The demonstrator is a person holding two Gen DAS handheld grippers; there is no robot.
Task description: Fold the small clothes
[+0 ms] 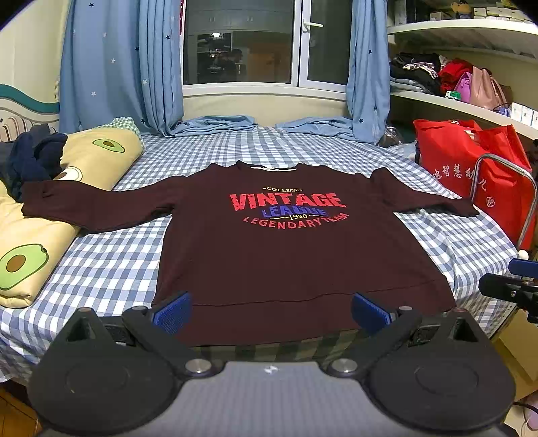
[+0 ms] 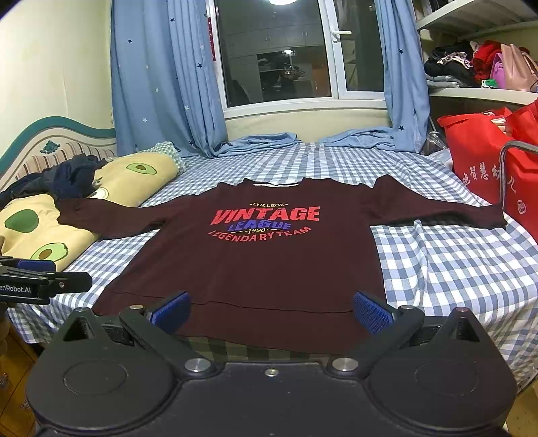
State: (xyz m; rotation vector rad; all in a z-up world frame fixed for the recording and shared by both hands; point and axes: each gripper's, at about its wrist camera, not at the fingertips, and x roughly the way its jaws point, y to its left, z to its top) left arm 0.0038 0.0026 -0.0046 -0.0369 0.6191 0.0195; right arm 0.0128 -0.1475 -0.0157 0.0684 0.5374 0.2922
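Left wrist view: sweatshirt [image 1: 285, 255] is laid flat, sleeves outstretched, ready for folding — left tool [image 1: 270, 311] and right tool [image 2: 270, 311] are held spread, nothing gripped.

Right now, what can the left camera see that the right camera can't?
Only the left camera shows the right gripper, poking in at its right edge. Only the right camera shows the left gripper at its left edge, and a ceiling lamp reflection in the window. Both show the dark red shirt spread flat, front up, on the checked bed sheet, the avocado pillow and the red bag.
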